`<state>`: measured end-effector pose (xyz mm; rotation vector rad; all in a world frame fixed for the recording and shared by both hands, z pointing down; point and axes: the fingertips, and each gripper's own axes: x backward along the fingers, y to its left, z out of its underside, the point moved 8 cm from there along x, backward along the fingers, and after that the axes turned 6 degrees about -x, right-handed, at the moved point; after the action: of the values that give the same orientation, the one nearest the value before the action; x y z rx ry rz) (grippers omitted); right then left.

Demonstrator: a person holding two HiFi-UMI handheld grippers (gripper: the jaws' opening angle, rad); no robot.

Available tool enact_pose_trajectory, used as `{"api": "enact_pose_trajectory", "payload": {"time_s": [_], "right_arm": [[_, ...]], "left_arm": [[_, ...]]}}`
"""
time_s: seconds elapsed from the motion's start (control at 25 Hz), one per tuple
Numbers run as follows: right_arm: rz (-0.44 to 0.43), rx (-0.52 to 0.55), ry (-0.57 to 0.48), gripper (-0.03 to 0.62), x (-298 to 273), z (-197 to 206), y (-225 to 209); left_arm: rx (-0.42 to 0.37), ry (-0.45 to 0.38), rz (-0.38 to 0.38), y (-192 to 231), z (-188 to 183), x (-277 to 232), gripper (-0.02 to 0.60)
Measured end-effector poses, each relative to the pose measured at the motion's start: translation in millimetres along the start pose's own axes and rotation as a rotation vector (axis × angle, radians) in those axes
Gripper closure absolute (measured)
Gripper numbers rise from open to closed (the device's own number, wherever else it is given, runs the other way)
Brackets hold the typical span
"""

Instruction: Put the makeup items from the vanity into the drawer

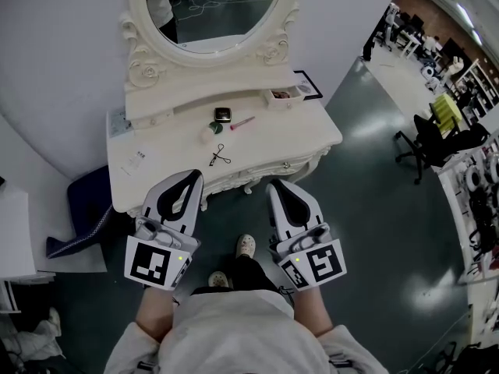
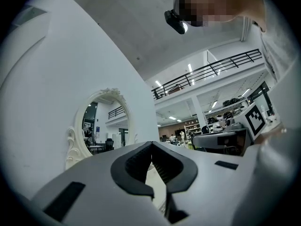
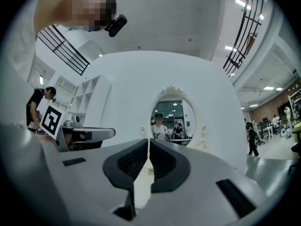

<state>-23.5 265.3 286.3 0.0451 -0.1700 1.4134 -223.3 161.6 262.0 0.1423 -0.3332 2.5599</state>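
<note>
A white vanity [image 1: 312, 135] with an oval mirror [image 1: 214, 6] stands ahead of me. On its top lie a dark square compact [image 1: 223, 114], a pink stick [image 1: 242, 122], a pale round pot [image 1: 207, 133] and an eyelash curler [image 1: 218, 157]. The drawer fronts [image 1: 257, 176] under the top look closed. My left gripper [image 1: 194, 177] and right gripper [image 1: 275, 185] hover just short of the vanity's front edge, pointing at it. Both are shut and hold nothing. The left gripper view shows the left gripper [image 2: 151, 145] tips touching; in the right gripper view the right gripper [image 3: 148, 141] is likewise pressed together.
A small open box [image 1: 282, 94] and a black-framed card [image 1: 309, 84] sit on the raised back shelf, papers [image 1: 134, 160] at the top's left end. A blue cloth [image 1: 84, 209] lies on the floor at left, an office chair [image 1: 425, 140] at right. My feet [image 1: 245, 245] are below.
</note>
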Motion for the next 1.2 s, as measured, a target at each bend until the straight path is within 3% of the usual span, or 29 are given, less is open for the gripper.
{"api": "enact_pose_trajectory", "payload": {"time_s": [0.28, 0.44, 0.6, 0.84, 1.0, 1.2], "right_arm": [[-0.02, 0.0, -0.003, 0.568, -34, -1, -40], [-0.041, 0.007, -0.004, 0.568, -55, -4, -66], [-0.065, 0.007, -0.005, 0.568, -77, -5, -91], [-0.111, 0.0, -0.004, 0.568, -107, -4, -123], [-0.142, -0.011, -0.002, 0.568, -123, -1, -143], [-0.186, -0.011, -0.01, 0.568, -138, -1, -167]], "left_arm": [[-0.006, 0.028, -0.011, 11, 10, -44, 0.566], [-0.004, -0.011, -0.036, 17, 11, -76, 0.566], [-0.007, 0.054, -0.039, 22, 22, -98, 0.566], [-0.018, -0.005, -0.103, 31, 20, -133, 0.566], [-0.025, 0.046, -0.123, 31, 27, -149, 0.566], [-0.049, 0.039, -0.161, 29, 26, -172, 0.566]]}}
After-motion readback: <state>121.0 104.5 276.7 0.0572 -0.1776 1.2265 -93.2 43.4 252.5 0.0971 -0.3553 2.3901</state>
